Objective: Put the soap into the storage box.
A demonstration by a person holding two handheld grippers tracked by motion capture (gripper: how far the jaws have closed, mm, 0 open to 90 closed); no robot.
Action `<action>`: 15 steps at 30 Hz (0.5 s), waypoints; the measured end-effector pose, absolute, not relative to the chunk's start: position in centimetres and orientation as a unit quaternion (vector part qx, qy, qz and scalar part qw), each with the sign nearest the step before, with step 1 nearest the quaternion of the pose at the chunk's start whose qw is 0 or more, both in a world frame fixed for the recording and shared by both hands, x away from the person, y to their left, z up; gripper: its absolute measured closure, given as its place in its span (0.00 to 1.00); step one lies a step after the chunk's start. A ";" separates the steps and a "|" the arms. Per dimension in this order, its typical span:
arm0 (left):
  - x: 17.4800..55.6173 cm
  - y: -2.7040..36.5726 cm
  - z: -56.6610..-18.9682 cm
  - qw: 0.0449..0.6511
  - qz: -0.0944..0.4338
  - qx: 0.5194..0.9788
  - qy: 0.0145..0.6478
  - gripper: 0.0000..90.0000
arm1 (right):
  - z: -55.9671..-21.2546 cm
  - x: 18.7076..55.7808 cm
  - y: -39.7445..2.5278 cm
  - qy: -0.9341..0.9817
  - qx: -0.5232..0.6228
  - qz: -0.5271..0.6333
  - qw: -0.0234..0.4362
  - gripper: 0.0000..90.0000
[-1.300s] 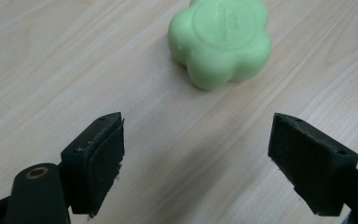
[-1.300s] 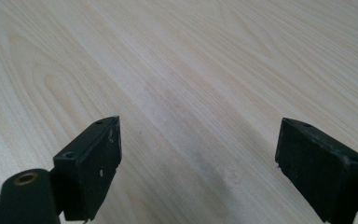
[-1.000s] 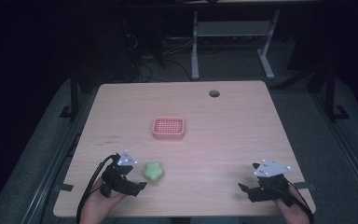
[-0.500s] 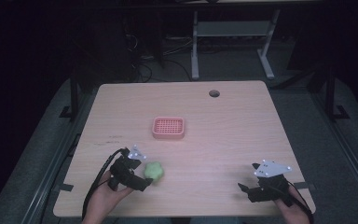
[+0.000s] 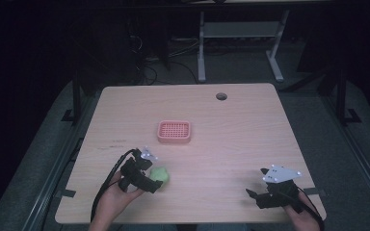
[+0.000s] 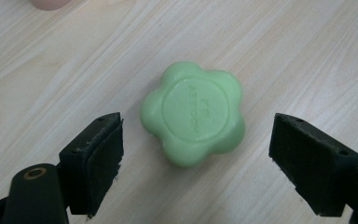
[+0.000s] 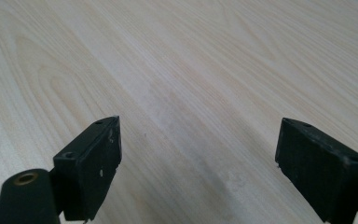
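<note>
High view: the left gripper (image 5: 155,182) sits at the green flower-shaped soap (image 5: 160,175), near the table (image 5: 231,139) front edge. A pink grid tray (image 5: 174,132) lies mid-table; the right gripper (image 5: 253,197) is well apart.

Left gripper view: jaws spread wide, flanking the soap (image 6: 193,118) without contact.

Right gripper view: jaws wide, gripping nothing, over bare wood.

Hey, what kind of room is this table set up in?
Probably a lab or office workroom: a light wooden desk with a cable hole, a tangle of cables on grey carpet behind, and another desk's white metal legs.
</note>
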State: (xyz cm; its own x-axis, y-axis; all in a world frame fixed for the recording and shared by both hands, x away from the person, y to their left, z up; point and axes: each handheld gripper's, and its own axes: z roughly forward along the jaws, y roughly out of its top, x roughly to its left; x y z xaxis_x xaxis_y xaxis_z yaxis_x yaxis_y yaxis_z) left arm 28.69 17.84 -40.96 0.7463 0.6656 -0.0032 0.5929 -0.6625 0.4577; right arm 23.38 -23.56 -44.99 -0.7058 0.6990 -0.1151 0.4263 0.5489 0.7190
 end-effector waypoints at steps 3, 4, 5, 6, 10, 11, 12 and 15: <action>29.0 17.7 -41.0 0.216 0.081 0.910 0.345 0.19 | -45.0 23.4 -23.6 0.857 0.329 0.344 0.198 0.15; 29.1 17.6 -41.1 0.215 0.080 0.910 0.345 0.19 | -45.0 23.4 -23.6 0.857 0.329 0.344 0.198 0.15; 29.2 17.4 -41.1 0.214 0.081 0.911 0.345 0.19 | -45.0 23.4 -23.6 0.857 0.329 0.344 0.198 0.15; 29.2 17.4 -41.2 0.213 0.078 0.910 0.346 0.19 | -45.0 23.4 -23.6 0.857 0.329 0.344 0.198 0.15; 29.5 16.9 -41.5 0.207 0.075 0.913 0.343 0.19 | -45.0 23.4 -23.5 0.858 0.326 0.344 0.198 0.15; 29.6 16.8 -41.6 0.203 0.074 0.914 0.344 0.19 | -45.0 23.4 -23.5 0.858 0.327 0.344 0.198 0.15; 29.7 16.7 -41.7 0.199 0.074 0.916 0.339 0.19 | -45.0 23.3 -23.5 0.858 0.326 0.344 0.198 0.15; 29.9 16.3 -42.0 0.190 0.073 0.919 0.339 0.19 | -45.0 23.3 -23.5 0.858 0.326 0.343 0.198 0.15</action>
